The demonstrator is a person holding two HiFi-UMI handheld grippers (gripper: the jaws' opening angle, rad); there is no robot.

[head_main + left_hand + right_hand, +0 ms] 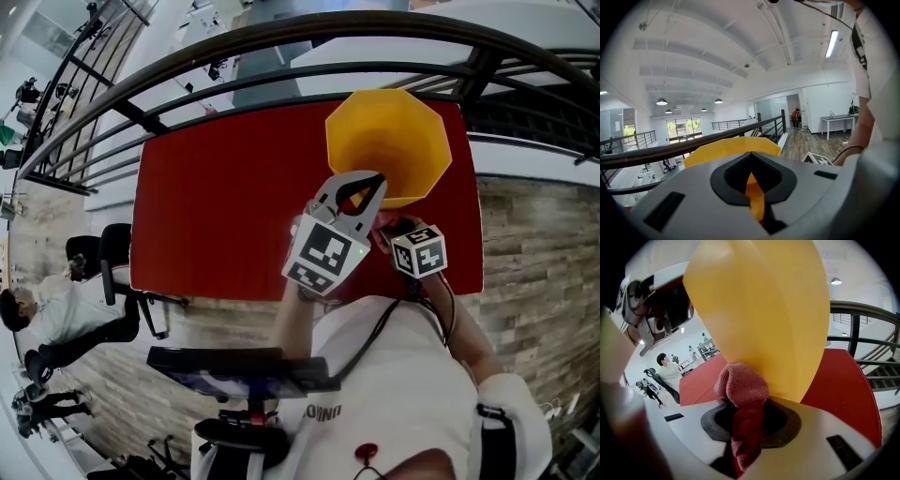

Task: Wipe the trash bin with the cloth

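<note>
The left hand-held gripper [753, 186] is clamping the rim of the yellow trash bin [389, 141], which is standing near the bench's [216, 206] far right corner. The right hand-held gripper [747, 427] is gripping the red cloth [743, 390] against its wall.

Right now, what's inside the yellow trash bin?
In the head view, only bare yellow walls show inside the yellow trash bin, with nothing visible in it. The left claw, clamped on its near rim, hides that side.

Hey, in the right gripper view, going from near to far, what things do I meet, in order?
First the cloth → bin → railing.
</note>
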